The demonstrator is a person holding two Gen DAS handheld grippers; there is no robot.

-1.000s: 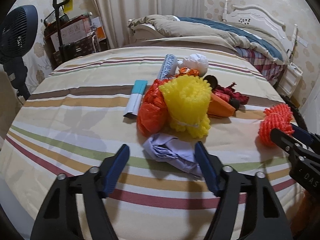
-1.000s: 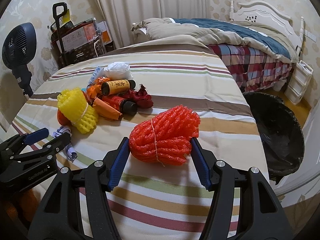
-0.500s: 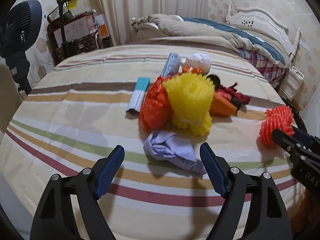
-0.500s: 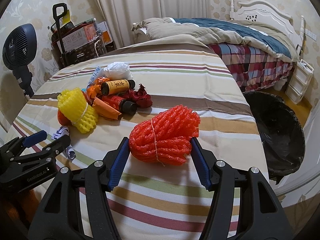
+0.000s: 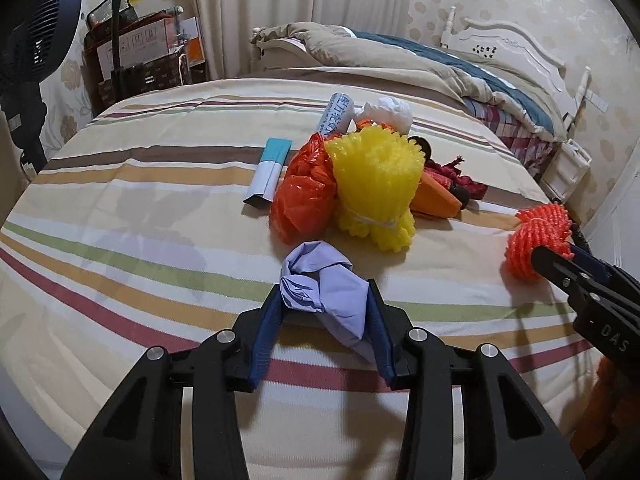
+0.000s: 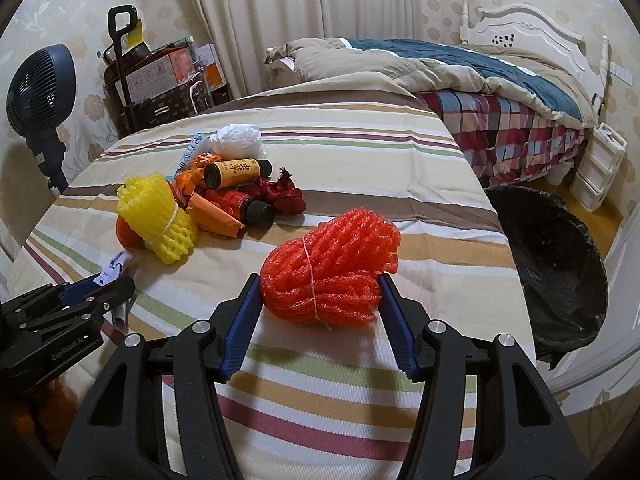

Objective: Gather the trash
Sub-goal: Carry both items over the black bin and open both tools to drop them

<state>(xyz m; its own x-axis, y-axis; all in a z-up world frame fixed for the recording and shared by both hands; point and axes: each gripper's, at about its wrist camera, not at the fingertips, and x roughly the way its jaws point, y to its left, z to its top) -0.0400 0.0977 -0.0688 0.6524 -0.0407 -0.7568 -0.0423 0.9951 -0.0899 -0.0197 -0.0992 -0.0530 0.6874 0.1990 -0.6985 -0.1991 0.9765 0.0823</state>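
At lower centre, the crumpled lilac wrapper (image 5: 328, 292) is pinched as the left gripper (image 5: 323, 322) closes; the red foam net (image 6: 332, 272) is squeezed as the right gripper (image 6: 320, 312) closes.

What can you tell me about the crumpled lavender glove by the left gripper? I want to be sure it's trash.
The crumpled lavender glove looks like thin, soft disposable rubber, wadded into a wrinkled lump with folds bunched at its far end. It lies on the striped bedcover, just in front of the yellow foam net bundle and apart from it. The left gripper is closing around it, blue pads against both its sides.
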